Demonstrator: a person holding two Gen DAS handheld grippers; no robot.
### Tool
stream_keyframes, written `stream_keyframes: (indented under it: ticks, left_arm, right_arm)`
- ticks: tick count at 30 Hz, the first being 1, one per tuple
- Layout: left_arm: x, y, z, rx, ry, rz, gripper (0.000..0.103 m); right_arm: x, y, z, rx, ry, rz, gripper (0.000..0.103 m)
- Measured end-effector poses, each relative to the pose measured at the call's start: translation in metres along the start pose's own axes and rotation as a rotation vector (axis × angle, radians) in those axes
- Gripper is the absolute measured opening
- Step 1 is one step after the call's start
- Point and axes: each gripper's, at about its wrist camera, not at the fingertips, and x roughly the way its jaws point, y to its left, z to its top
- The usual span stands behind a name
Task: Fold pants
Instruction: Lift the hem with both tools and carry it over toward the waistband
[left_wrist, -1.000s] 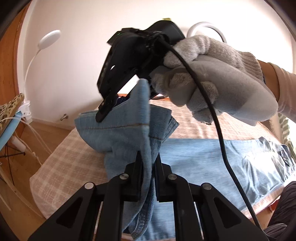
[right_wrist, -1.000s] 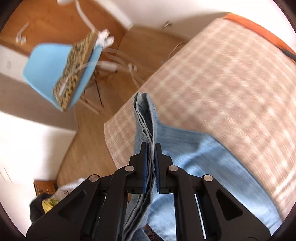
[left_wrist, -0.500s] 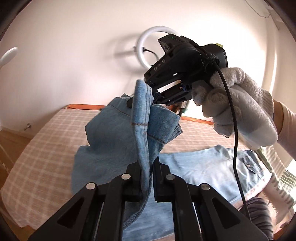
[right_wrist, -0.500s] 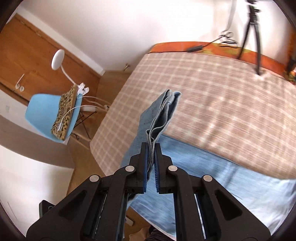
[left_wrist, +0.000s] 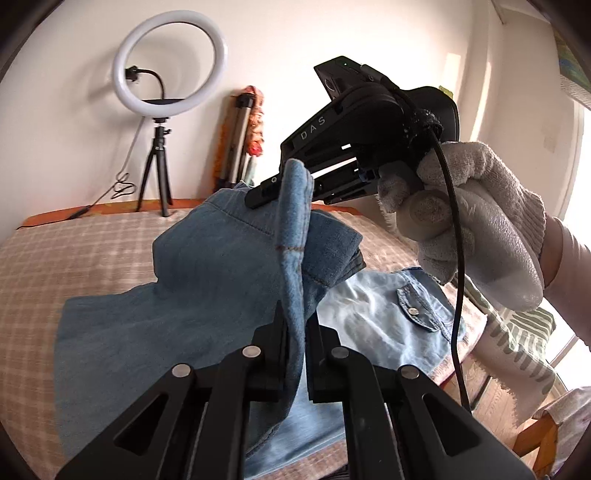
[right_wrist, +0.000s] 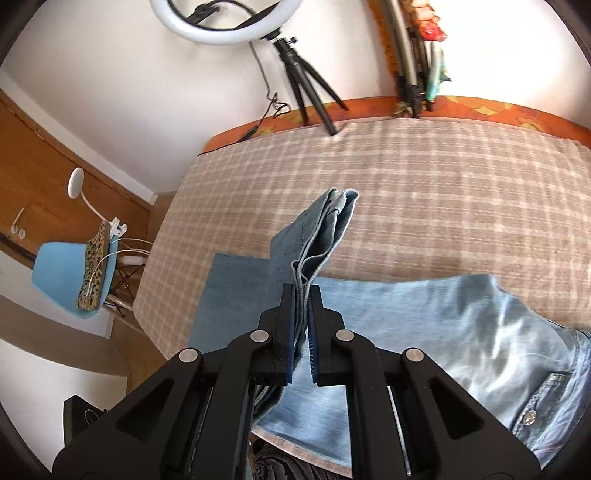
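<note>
Left wrist view: the left tool (left_wrist: 295, 325) is clamped tight on a fold of the pants (left_wrist: 207, 280), the denim hem standing up between its black fingers. Just past it, the right tool (left_wrist: 275, 186) bites the same lifted edge from above, gripped by a hand in a white knit glove (left_wrist: 476, 221) with a black cable (left_wrist: 456, 295) hanging off it. The raised leg end is doubled over the rest of the pants, which lie flat along the near edge of the bed (left_wrist: 66, 243), pocket flap and button off to the right.

Over to the right wrist view: the right tool (right_wrist: 303, 325) is pinched on several stacked layers of denim, the bundle rising upright from its blue pads. Beyond, the checked bed cover stretches away, a ring light (right_wrist: 225, 22) on a tripod at the far wall and a blue chair (right_wrist: 70, 273) on the wooden floor to the left.
</note>
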Motion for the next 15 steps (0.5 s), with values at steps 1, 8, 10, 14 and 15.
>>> stream_keyframes:
  ticks: [1,8,10,14,15]
  left_arm:
    - [0.003,-0.008,0.001,0.002,0.005,-0.015,0.005]
    - [0.039,-0.057,0.004,0.036,0.049,-0.108,0.005]
    - [0.048,-0.07,0.006,0.05,0.059,-0.131,0.005]
    - [0.063,-0.095,0.005,0.081,0.088,-0.171,0.005]
    - [0.067,-0.1,0.004,0.09,0.096,-0.179,0.005]
  right_arm:
    - [-0.007,-0.011,-0.003,0.013,-0.009,-0.008,0.007]
    - [-0.045,-0.072,-0.021,0.08,-0.056,-0.049,0.007]
    - [-0.056,-0.089,-0.026,0.099,-0.071,-0.063,0.007]
    - [-0.078,-0.121,-0.037,0.141,-0.107,-0.069,0.005]
    - [-0.082,-0.129,-0.039,0.155,-0.108,-0.054,0.005]
